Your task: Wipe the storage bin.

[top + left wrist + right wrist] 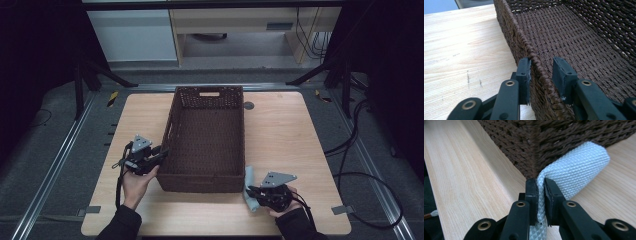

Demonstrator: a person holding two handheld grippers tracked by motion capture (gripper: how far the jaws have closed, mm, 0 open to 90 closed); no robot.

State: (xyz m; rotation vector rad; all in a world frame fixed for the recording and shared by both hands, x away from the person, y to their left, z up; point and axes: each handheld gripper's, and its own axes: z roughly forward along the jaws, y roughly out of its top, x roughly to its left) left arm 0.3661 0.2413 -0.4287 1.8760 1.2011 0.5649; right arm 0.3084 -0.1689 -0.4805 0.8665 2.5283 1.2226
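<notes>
Where the pale blue cloth [571,177] lies on the wooden table [285,135], just beside the near right corner of the brown woven basket [207,140], the right gripper [541,195] is clamped on its folded edge, jaws nearly together with the fabric pinched between. The left gripper [541,72] straddles the basket's left rim, jaws parted, one outside touching the weave, the other inside and apart.
</notes>
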